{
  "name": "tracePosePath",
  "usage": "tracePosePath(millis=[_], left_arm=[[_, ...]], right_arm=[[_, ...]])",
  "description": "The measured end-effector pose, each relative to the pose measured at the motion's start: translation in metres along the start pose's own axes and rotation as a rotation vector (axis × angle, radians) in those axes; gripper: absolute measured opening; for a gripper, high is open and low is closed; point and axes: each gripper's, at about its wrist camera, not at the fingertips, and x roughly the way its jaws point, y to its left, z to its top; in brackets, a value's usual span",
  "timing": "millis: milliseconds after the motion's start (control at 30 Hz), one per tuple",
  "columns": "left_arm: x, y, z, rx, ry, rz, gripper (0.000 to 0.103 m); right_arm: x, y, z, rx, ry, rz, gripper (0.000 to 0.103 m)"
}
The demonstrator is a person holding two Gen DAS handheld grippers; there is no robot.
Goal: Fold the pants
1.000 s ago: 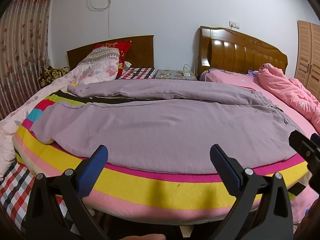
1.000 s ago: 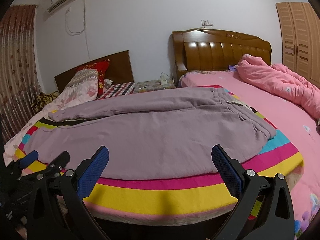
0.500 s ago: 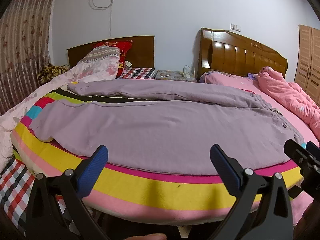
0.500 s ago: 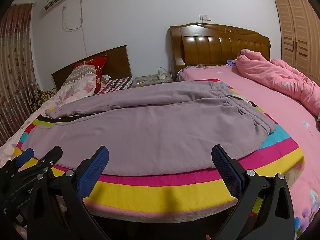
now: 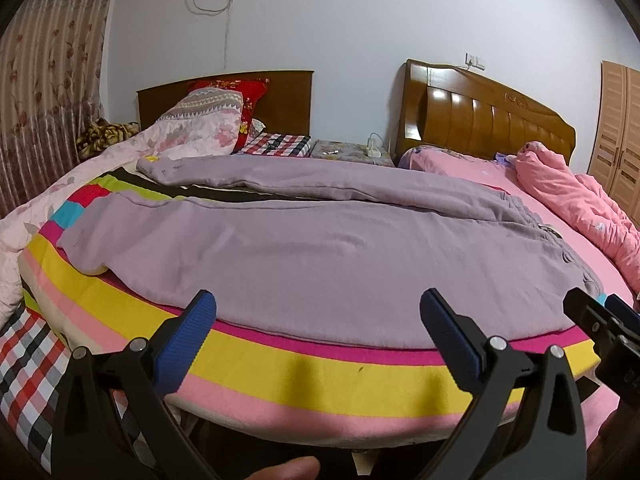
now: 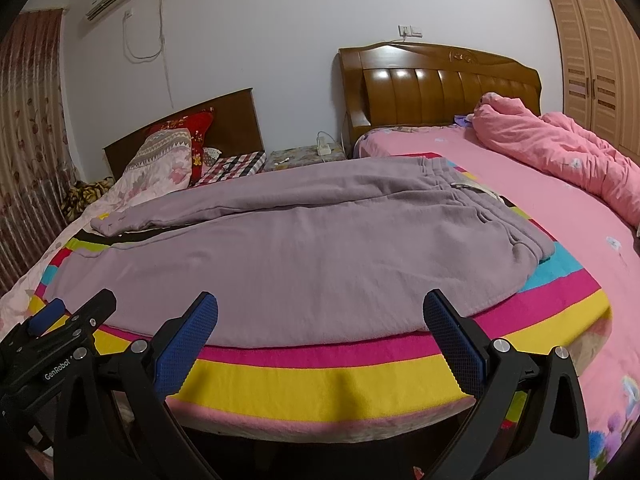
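— Left gripper (image 5: 318, 322) low in the frame, blue ribbed pads spread wide, holding nothing; right gripper (image 6: 320, 326) likewise agape and empty.

— And the soft lilac fleece pants (image 5: 320, 240)?

— Spread flat across mid-frame on the striped fleece blanket (image 5: 320, 376) over the bed, waistband at right, legs running left, slightly apart. Probably smoothed out for a first fold.

— Fabric?

— Thick, matte, faintly wrinkled; likely limp when lifted.
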Motion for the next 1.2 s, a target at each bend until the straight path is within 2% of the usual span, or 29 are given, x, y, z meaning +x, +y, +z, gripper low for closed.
tracePosePath(millis=[600,833,933,1033,1200], left_arm=[[0.013,0.005,-0.004,-0.016,0.073,0.047,0.102],[0.017,0.012,-0.006,-0.046,0.094,0.033,0.102],[0.021,0.016,-0.008,-0.064,0.118,0.015,0.102],[0.027,0.018,-0.01,-0.073,0.145,-0.005,0.102],[0.033,0.017,-0.011,-0.065,0.171,-0.098,0.102]], right_arm=[[0.008,-0.01,-0.006,0.03,0.032,0.002,0.099],[0.01,-0.01,-0.008,0.021,0.044,0.002,0.099],[0.015,-0.012,-0.01,0.026,0.059,0.005,0.099],[0.018,-0.016,-0.012,0.042,0.06,0.046,0.099],[0.024,-0.034,-0.006,0.091,0.004,0.082,0.099]])
